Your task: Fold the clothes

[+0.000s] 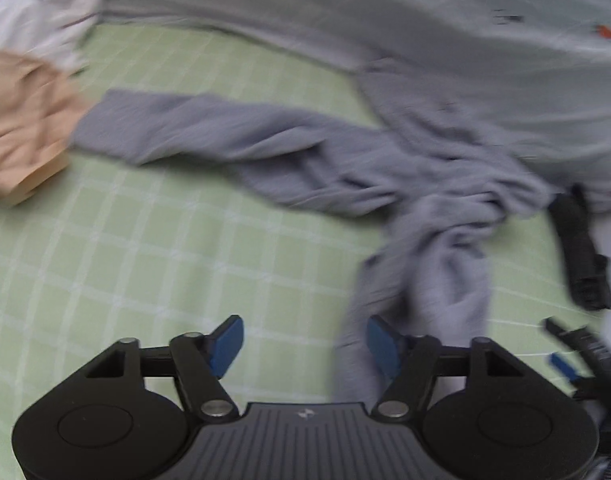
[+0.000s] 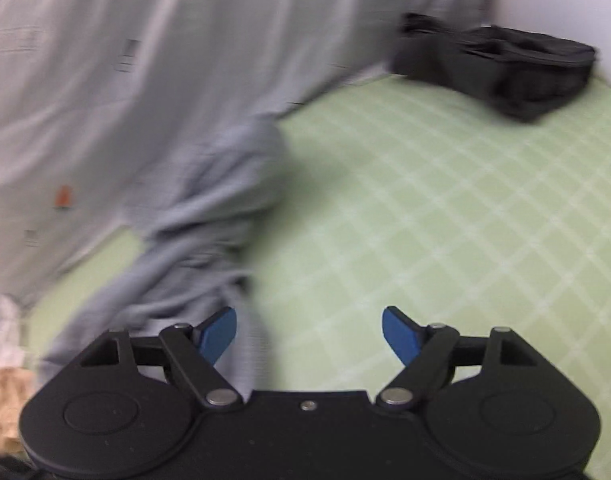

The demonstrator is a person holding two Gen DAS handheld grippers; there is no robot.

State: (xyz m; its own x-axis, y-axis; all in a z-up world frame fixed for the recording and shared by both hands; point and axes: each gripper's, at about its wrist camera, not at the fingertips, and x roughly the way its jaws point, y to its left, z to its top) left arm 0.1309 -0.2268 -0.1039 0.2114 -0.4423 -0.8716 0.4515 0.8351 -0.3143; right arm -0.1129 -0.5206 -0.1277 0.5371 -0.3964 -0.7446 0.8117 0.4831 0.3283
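on the green checked sheet [image 2: 445,208] — a black bag [image 2: 505,72], contents hidden.

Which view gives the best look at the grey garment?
The left wrist view. There the grey garment shows nearly whole, one long part stretched across the green checked sheet, bunched at the right. The right wrist view shows only a blurred, crumpled part beside the left finger of the open right gripper.

A grey-blue garment [image 1: 385,168] lies crumpled mid-frame on the bed, one sleeve stretched toward the left.
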